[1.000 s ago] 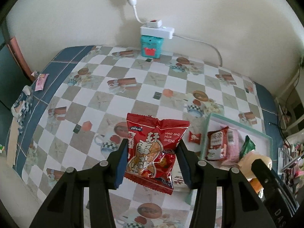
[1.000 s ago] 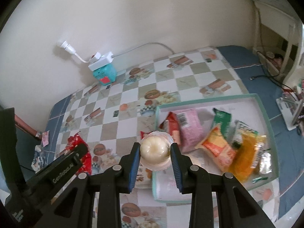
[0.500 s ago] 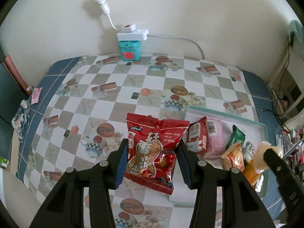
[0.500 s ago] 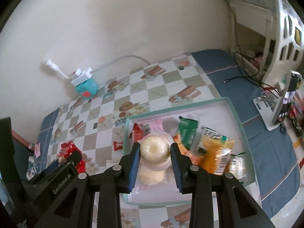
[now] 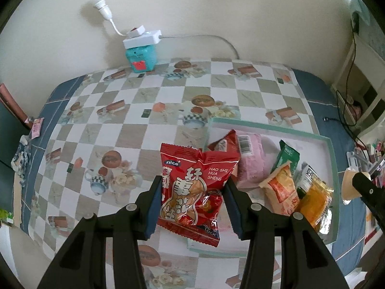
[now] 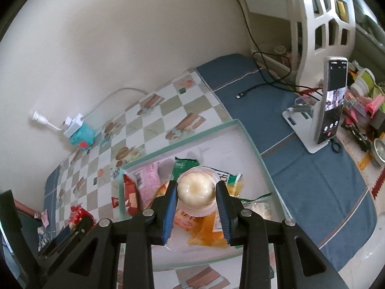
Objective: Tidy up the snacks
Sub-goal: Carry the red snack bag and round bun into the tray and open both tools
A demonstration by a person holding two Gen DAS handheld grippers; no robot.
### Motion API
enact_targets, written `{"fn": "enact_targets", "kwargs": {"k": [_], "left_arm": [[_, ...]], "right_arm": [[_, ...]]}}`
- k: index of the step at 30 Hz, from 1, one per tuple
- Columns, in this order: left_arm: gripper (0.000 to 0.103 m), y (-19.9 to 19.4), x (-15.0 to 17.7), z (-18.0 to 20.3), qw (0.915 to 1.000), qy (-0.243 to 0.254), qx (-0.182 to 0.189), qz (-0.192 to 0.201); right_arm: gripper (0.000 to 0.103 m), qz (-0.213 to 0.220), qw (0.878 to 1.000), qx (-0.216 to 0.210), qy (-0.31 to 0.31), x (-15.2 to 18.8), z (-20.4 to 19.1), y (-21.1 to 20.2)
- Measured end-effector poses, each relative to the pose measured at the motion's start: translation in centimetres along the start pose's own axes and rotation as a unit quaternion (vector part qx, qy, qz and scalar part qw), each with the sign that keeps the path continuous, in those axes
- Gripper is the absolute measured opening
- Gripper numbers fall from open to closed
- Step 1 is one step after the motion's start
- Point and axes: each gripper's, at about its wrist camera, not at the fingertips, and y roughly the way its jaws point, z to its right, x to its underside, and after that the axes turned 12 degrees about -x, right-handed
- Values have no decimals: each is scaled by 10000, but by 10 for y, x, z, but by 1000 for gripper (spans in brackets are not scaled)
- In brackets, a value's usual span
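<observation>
Left wrist view — both grippers carry snacks above the tray (image 5: 330, 149).
Left gripper (image 5: 192, 202) squeezes the red peanut bag (image 5: 192, 190); right gripper (image 6: 196, 197) squeezes the pudding cup (image 6: 196, 189) — ready to drop in.

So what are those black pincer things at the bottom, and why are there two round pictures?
Those are two claws, and a person holds one in each hand. Each claw carries a small camera looking along its fingers, so each round picture comes from one claw. The left claw squeezes a shiny red peanut bag. The right claw squeezes a clear plastic cup with a creamy white pudding. Below them is a table with a checkered tablecloth. On it sits a white tray with a green rim, already holding a pink packet and an orange packet.
</observation>
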Motion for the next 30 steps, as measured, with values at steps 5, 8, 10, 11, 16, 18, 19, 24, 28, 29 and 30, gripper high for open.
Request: {"fn": "enact_targets", "kwargs": {"k": [5, 8, 10, 11, 16, 18, 19, 24, 28, 29, 30], "left_arm": [[51, 2, -3, 21, 9998, 147, 127, -37], [51, 3, -8, 31, 9996, 192, 183, -30], [51, 4, -12, 36, 9995, 200, 232, -20], [51, 5, -14, 38, 9995, 205, 242, -17], [51, 9, -26, 51, 9993, 262, 277, 65], [51, 12, -30, 56, 9991, 269, 329, 67], [51, 15, -32, 59, 9990, 280, 350, 63], [51, 24, -38, 71, 9984, 345, 447, 49], [51, 34, -41, 77, 9979, 343, 541, -14], [51, 37, -42, 79, 9978, 344, 568, -38], [51, 39, -43, 81, 9977, 355, 580, -52]], "right_arm": [[34, 40, 10000, -52, 67, -6, 9, 3], [34, 86, 9999, -64, 83, -10, 12, 7], [34, 113, 9996, -144, 217, -14, 17, 9], [34, 112, 9993, -193, 284, -15, 20, 11], [34, 152, 9984, -136, 528, -22, 35, 20], [34, 193, 9980, -140, 587, -24, 39, 22], [34, 214, 9979, -150, 601, -26, 41, 23], [34, 289, 9975, -35, 641, -34, 48, 32], [34, 292, 9978, 82, 592, -40, 51, 44], [34, 281, 9979, 115, 564, -40, 51, 48], [34, 255, 9981, 145, 549, -40, 52, 53]]}}
